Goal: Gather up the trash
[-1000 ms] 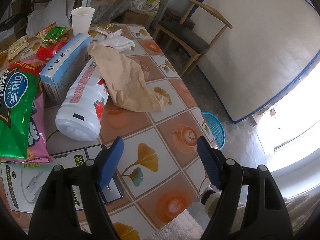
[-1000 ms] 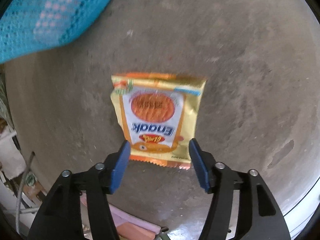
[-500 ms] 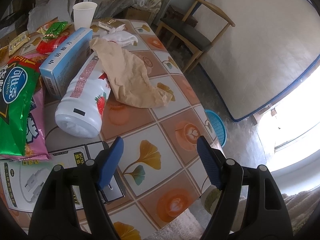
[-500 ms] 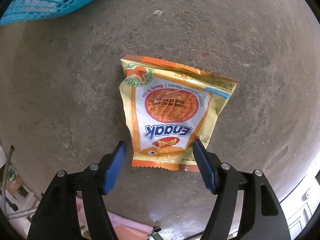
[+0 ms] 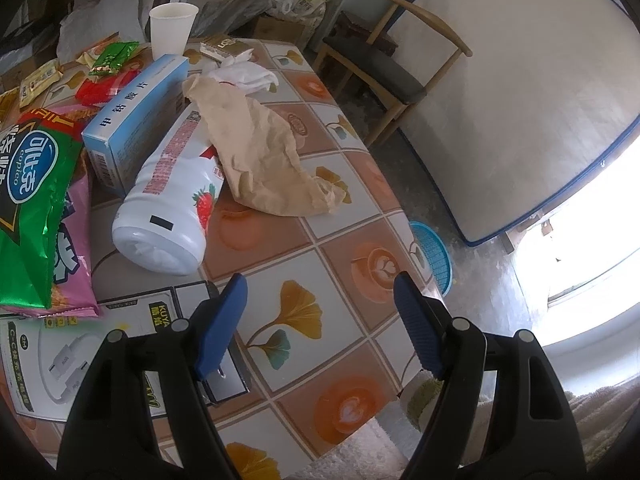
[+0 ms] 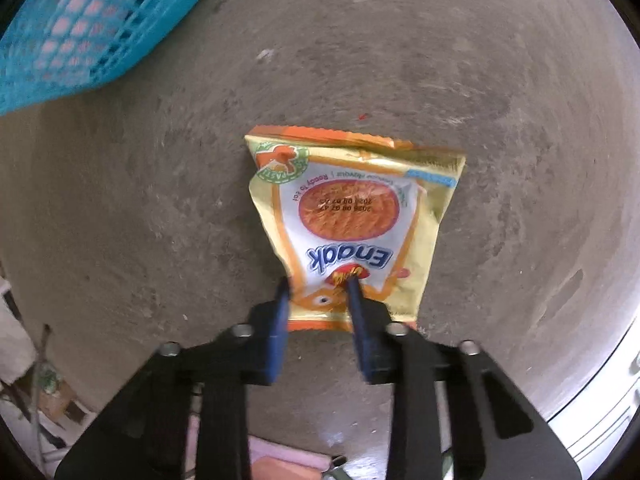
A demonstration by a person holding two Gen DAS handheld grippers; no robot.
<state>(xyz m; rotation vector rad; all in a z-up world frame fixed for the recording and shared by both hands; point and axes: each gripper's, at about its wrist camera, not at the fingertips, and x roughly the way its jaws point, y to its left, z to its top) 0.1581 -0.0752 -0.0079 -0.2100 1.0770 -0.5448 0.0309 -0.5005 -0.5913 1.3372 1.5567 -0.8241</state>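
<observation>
One snack packet (image 6: 352,224), centre frame on the floor, sits between my right tool's (image 6: 318,292) closing jaws, pads pinching its lower edge; basket (image 6: 92,28) upper left. Left tool (image 5: 320,312) gapes empty above the littered bench (image 5: 360,208); collection barely begun.

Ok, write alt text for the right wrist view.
The right hand-held gripper is closing its blue fingers on the near edge of a yellow and orange snack packet lying on a grey concrete floor. A blue mesh basket sits at the upper left.
</observation>
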